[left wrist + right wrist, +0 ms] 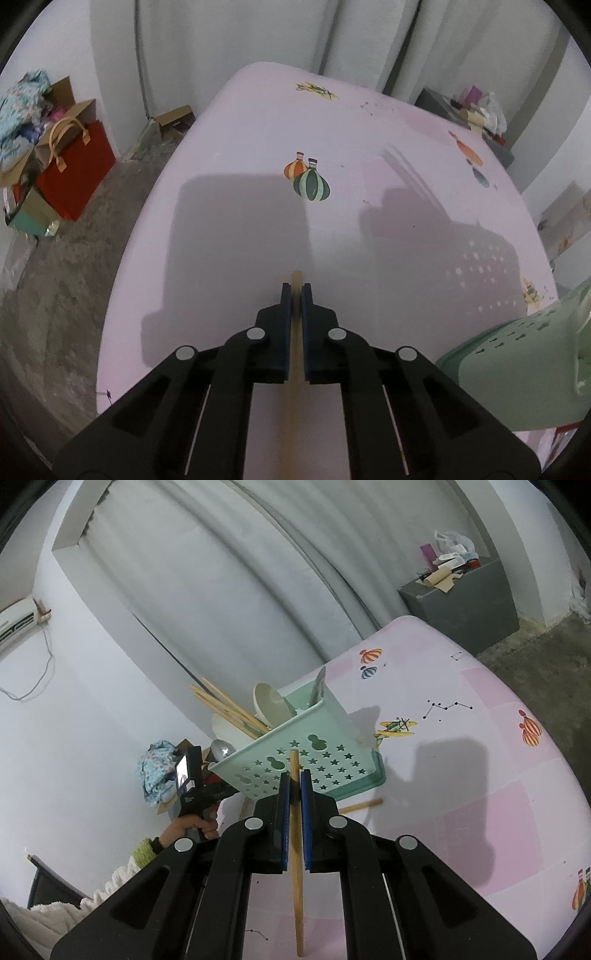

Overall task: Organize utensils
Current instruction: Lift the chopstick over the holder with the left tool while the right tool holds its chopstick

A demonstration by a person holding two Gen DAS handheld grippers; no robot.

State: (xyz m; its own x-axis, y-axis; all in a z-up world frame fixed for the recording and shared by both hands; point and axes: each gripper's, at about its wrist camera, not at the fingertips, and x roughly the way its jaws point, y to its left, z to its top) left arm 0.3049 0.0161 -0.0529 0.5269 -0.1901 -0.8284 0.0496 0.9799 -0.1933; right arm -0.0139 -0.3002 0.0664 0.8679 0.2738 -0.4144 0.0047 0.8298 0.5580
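Observation:
My left gripper (296, 290) is shut on a thin wooden chopstick (296, 277), whose tip pokes out past the blue pads above the pink tablecloth (240, 147). A mint-green basket (517, 369) lies at the lower right of the left wrist view. My right gripper (294, 775) is shut on another wooden chopstick (297, 886), held just in front of the star-holed basket (314, 753). That basket holds several chopsticks (225, 705), white spoons (271, 705) and a metal spoon (221, 749). A further chopstick end (364, 804) shows on the cloth beside the basket's tray.
A person's hand (192, 827) grips the other tool's handle at the left of the right wrist view. A red bag (75, 173) and boxes stand on the floor left of the table. A grey cabinet (461, 602) with clutter sits beyond the table's far corner.

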